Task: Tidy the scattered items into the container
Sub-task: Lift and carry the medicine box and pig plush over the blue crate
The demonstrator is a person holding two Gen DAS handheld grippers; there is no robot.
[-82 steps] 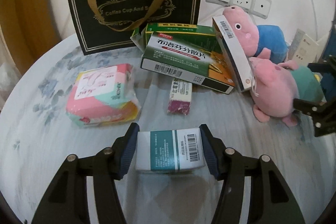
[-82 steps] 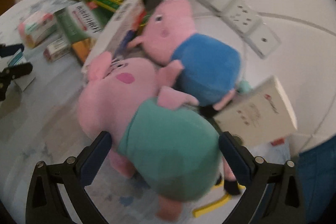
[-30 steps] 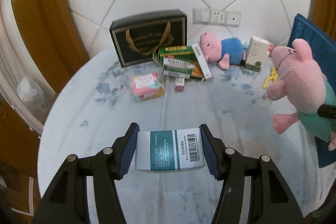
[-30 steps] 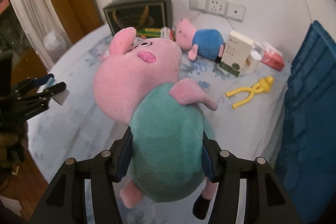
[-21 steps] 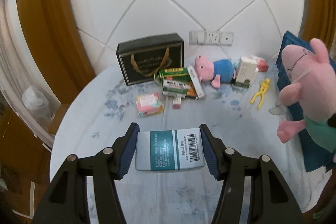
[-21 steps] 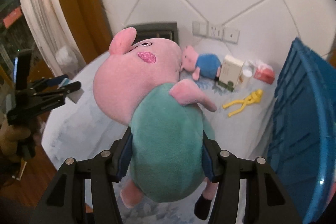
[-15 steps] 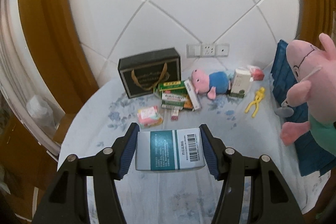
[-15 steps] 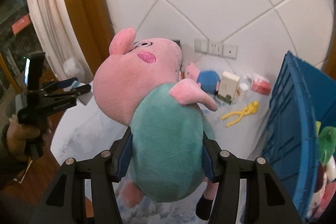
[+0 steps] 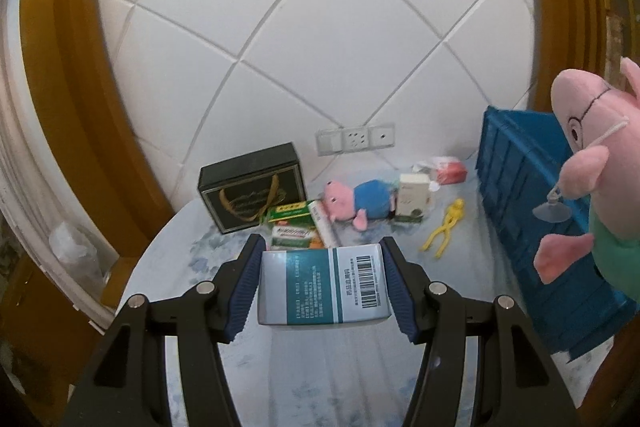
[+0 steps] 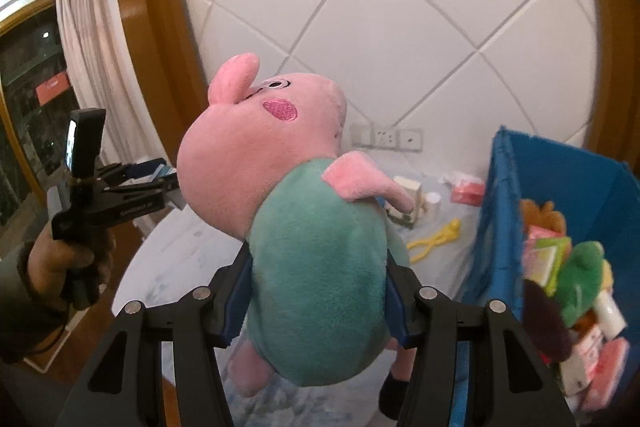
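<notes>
1. While both hands are raised above the bench [image 9: 192,287], the left claw [image 9: 323,287] pinches a teal-and-white box [image 9: 320,287] by its ends.
2. The right claw [image 10: 316,301] pinches a green-shirted pig plush [image 10: 304,239], just beside the blue bin [image 10: 496,227].
3. Another plush [image 9: 356,201], cartons and a black gift bag [image 9: 250,187] lie on the bench.

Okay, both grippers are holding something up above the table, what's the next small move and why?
Probably swing the right gripper sideways over the blue bin and let go there. It is clamped on the green-shirted pig plush, which hangs beside the bin's open top, not yet above it. The left gripper with its teal-and-white box can follow.
</notes>
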